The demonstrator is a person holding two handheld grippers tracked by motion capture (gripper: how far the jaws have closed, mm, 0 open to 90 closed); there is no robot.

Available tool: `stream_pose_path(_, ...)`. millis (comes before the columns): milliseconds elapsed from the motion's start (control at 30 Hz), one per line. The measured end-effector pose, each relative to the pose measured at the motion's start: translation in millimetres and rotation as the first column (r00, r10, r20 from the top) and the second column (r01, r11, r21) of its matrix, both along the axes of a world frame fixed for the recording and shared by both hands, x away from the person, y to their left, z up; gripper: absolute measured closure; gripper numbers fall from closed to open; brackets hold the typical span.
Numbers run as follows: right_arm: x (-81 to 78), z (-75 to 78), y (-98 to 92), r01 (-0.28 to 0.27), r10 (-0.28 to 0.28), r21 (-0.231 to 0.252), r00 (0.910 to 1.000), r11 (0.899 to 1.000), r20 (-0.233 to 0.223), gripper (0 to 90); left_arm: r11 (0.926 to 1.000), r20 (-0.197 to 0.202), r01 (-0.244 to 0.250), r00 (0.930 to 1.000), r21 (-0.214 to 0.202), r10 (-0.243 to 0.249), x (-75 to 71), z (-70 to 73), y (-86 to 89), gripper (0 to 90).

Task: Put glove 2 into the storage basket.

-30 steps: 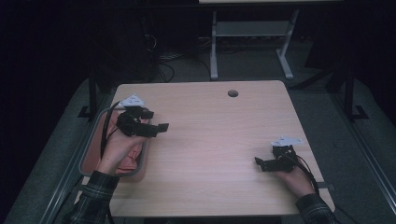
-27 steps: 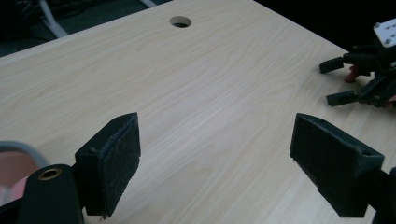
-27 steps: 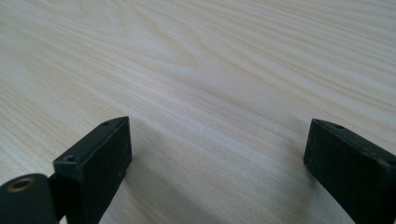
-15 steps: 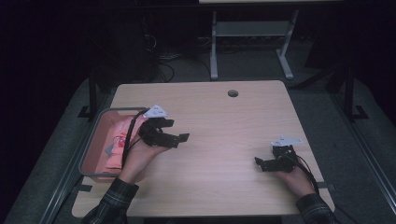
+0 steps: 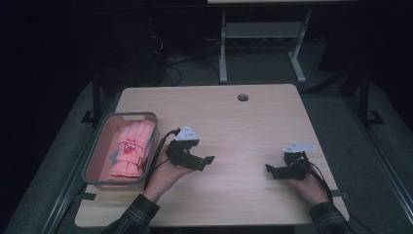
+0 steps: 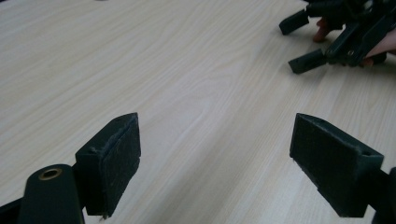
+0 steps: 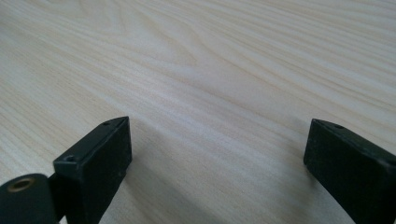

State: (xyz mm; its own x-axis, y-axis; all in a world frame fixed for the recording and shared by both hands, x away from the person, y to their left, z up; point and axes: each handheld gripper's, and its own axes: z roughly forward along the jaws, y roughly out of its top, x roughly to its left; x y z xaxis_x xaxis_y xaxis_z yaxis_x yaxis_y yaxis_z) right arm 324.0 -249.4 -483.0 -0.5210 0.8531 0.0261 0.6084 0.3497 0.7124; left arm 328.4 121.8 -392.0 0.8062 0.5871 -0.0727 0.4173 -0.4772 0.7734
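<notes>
- Left gripper (image 5: 207, 163): jaws spread wide and empty; held just above bare tabletop, to the right of the basket (image 5: 92, 161); in the left gripper view (image 6: 215, 154) nothing lies between the pads except wood grain.
- Change: one second ago this gripper was over the basket at the table's left edge; half a second ago it was already clear of the rim; it now sits nearer the table (image 5: 253, 122) centre, released.
- Pink gloves (image 5: 130, 151): lying inside the basket, to the left of the left gripper and well apart from the right one; not touched by either gripper.
- Right gripper (image 5: 272, 171): jaws open and empty; resting low on the tabletop near the front right edge; position matches the earlier frames; its own view (image 7: 217, 158) shows plain wood between the pads.
- Judgement: the withdrawal with empty jaws indicates the gloves have been deposited; the placing step appears complete; both grippers look parked at rest.
</notes>
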Motion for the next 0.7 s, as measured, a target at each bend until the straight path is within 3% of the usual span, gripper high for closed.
stream_pose_path(700, 0.0, 0.0, 0.0, 0.0, 0.0, 0.0, 1.0, 1.0, 0.0, 7.5, 0.9993, 0.007, 0.017, 0.9998, 0.033, -0.017, -6.1, -50.0, -5.5, 15.9)
